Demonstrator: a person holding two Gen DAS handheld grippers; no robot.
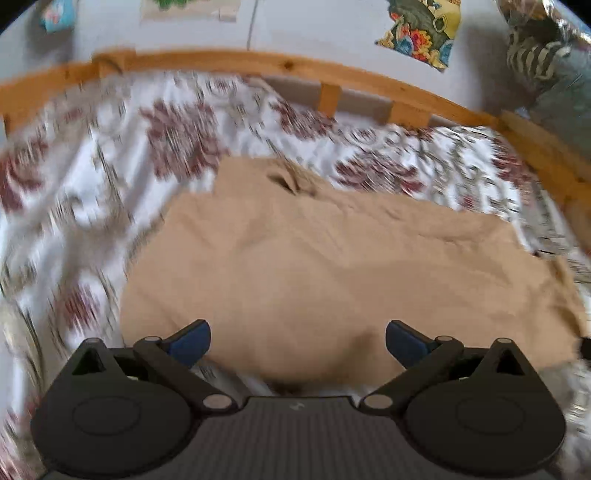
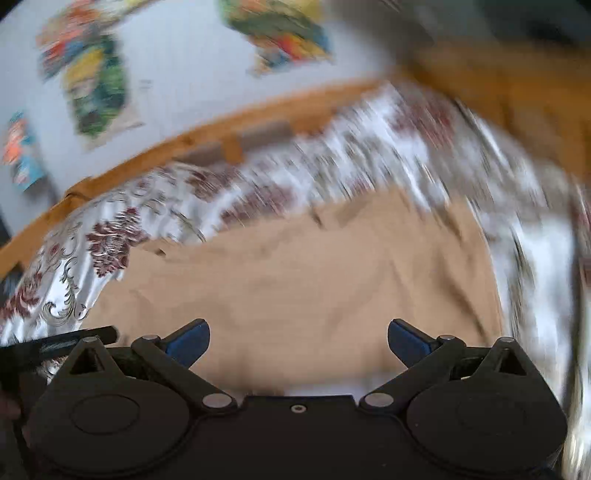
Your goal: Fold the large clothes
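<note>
A large tan garment [image 1: 332, 266] lies spread flat on a bed with a white and maroon floral sheet [image 1: 110, 155]. Its collar opening [image 1: 288, 181] is at the far edge. My left gripper [image 1: 297, 341] is open and empty, hovering over the garment's near hem. In the right wrist view the same tan garment [image 2: 303, 280] fills the middle, and my right gripper [image 2: 298, 341] is open and empty above its near edge. Both views are blurred by motion.
A wooden bed rail [image 1: 332, 77] runs along the far side against a pale wall with colourful posters [image 1: 424, 29]. The floral sheet [image 2: 369, 162] surrounds the garment. The tip of the other gripper [image 2: 55, 345] shows at the left of the right wrist view.
</note>
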